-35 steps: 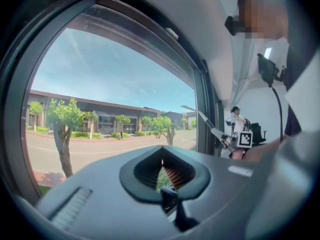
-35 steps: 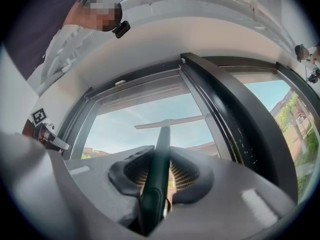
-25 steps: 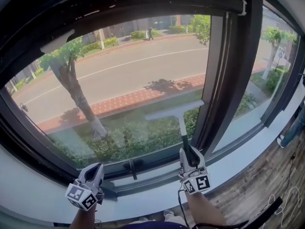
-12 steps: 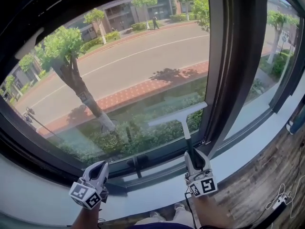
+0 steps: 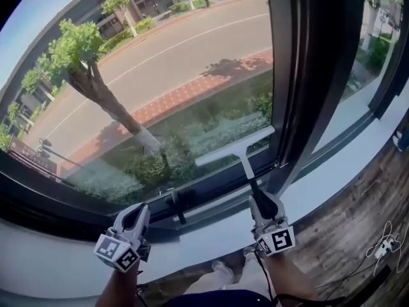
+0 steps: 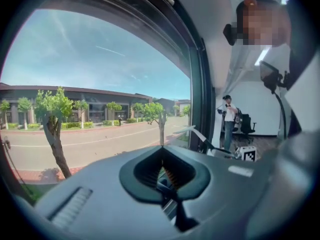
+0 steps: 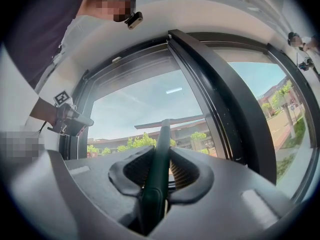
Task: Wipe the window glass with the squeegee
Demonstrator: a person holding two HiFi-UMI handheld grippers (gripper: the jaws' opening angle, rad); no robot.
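The right hand-held gripper (image 5: 261, 203) pinches the squeegee (image 5: 237, 147) by its dark handle, and the jaws press on it from both sides in the right gripper view (image 7: 160, 170). The handle (image 7: 159, 154) runs up and ahead from the jaws to the blade, which lies against the glass (image 5: 160, 75) low in the pane's right corner. The blade tilts, with its right end higher and just beside the dark post (image 5: 307, 75) that stands ahead and right of this gripper. The bottom rail (image 5: 211, 194) runs near, just ahead of the jaws and under the blade. Left of the blade and above it, the pane is wide and open.

The left hand-held gripper (image 5: 135, 215) hangs well apart to the left over the white sill (image 5: 204, 235), at about the same height. Its jaws (image 6: 164, 170) are pressed together on nothing and point up toward the rail. A small latch (image 5: 176, 204) sits on the rail between the two grippers.

Both forearms come up from below, with the marker cubes nearest the person.
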